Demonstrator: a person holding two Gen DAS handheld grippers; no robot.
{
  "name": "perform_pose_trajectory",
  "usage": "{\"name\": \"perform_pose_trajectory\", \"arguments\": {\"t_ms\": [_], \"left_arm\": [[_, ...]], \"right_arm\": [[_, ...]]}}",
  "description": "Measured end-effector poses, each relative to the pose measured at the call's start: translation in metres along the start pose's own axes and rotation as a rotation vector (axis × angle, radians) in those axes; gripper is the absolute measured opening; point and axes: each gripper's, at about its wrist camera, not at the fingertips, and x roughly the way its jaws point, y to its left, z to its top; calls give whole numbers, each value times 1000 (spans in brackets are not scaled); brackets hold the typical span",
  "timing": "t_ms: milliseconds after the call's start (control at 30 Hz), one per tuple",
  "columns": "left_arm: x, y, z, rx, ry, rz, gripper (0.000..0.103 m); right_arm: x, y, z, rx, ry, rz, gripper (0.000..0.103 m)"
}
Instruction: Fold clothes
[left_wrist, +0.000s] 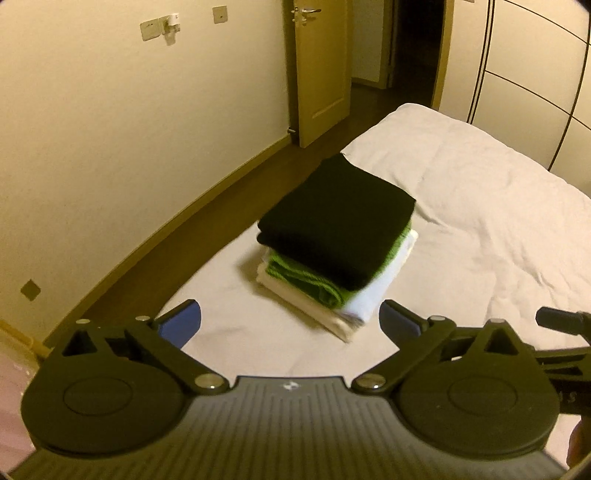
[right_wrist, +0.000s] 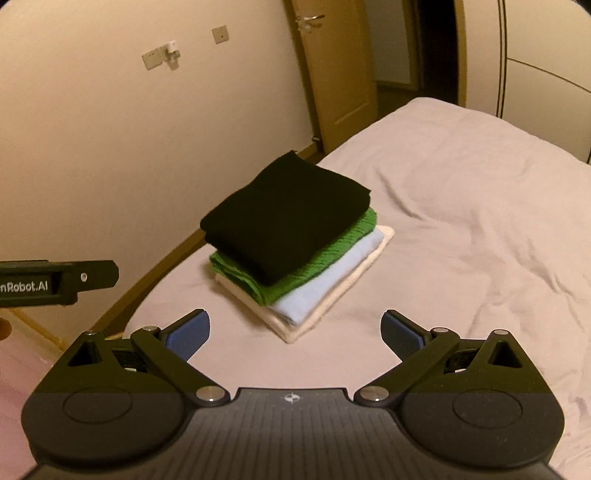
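The stack of folded clothes (left_wrist: 334, 243) (right_wrist: 295, 240) sits near the left edge of the bed (left_wrist: 480, 206) (right_wrist: 461, 206) and is the only thing standing on it. Bare sheet lies between the stack and the left gripper (left_wrist: 290, 323), and between it and the right gripper (right_wrist: 295, 330), both with jaws spread wide. To the right of the stack the bed is bare and rumpled toward its far corner. Beyond the left edge run a strip of floor (left_wrist: 207, 206) and the wall (left_wrist: 129, 129) (right_wrist: 110, 147). An open door (left_wrist: 319, 70) (right_wrist: 334, 70) stands past the far end.
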Motion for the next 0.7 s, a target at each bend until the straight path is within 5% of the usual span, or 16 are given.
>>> {"name": "perform_pose_trajectory", "arguments": {"t_ms": [467,700], "left_arm": [[-38,-43,-30,-67,-43,118,102],[-28,-58,-33,-129,2,94,102]], "right_arm": [[-23,-22,-6,-136,12,51,102],[-17,-29,-7,-255,-17,0,103]]}}
